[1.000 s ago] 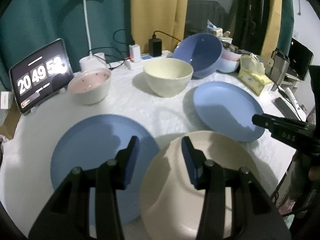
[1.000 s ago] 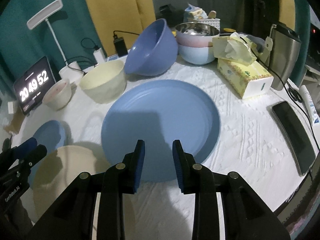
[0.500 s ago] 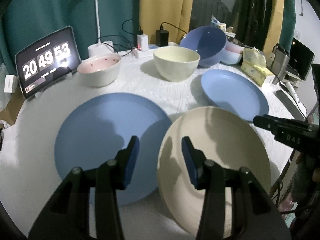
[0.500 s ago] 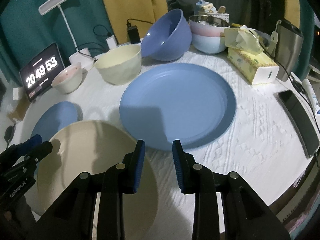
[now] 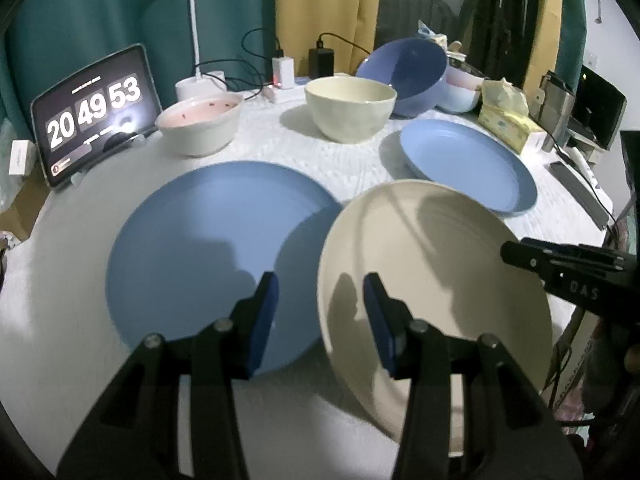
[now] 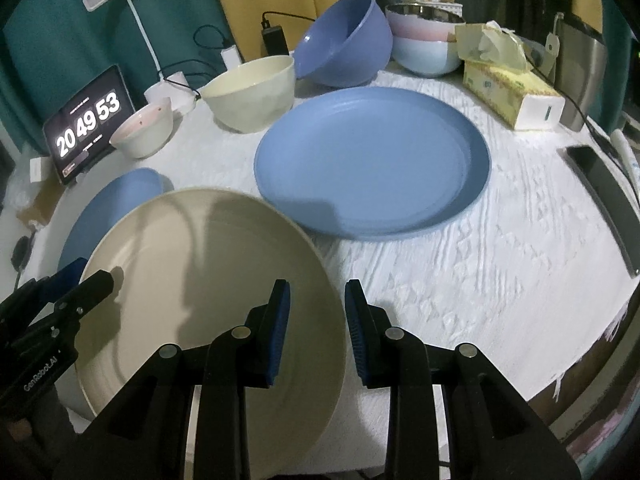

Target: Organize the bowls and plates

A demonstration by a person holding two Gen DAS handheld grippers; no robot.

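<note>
The left tool and the right tool both have their blue pads spread apart, pinching nothing. Just under them, at the near edge of the white cloth-covered surface, sits a big round cream plate. Its rim lies over a flat blue plate on its left. Another blue plate sits farther back to the right. Beyond come a small pink-inside bowl, a cream bowl and a tipped purple-blue bowl. A clock screen stands at the far left edge.
</note>
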